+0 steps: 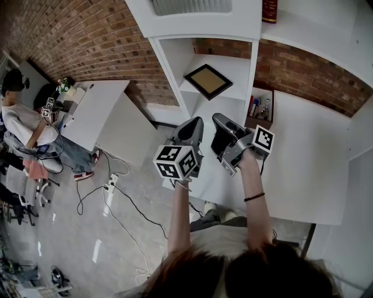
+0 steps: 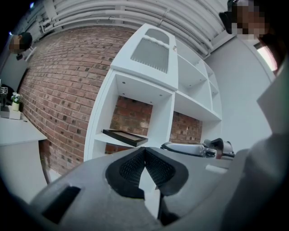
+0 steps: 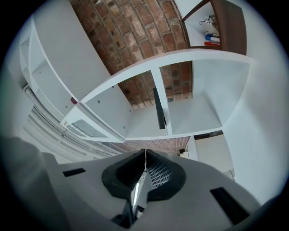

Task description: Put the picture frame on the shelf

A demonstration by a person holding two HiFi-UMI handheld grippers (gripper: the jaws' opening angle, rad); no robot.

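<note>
The picture frame (image 1: 208, 80), dark-rimmed with a tan centre, lies flat on a white shelf (image 1: 228, 65) of the shelving unit. The left gripper view shows the frame (image 2: 125, 136) edge-on on the shelf board (image 2: 108, 139); in the right gripper view the frame (image 3: 160, 108) appears as a thin dark strip. Both grippers hang in the air in front of the shelf, well short of the frame. My left gripper (image 1: 192, 124) is shut with nothing in it, tips touching (image 2: 145, 149). My right gripper (image 1: 218, 119) is shut and empty too, jaws meeting (image 3: 145, 151).
A brown box (image 1: 260, 108) of pens stands on the white desk (image 1: 303, 169) right of the shelving. A red book (image 1: 268, 10) sits on a higher shelf. A seated person (image 1: 23, 125) and a white table (image 1: 96, 110) are at the left, with cables (image 1: 116, 198) across the floor.
</note>
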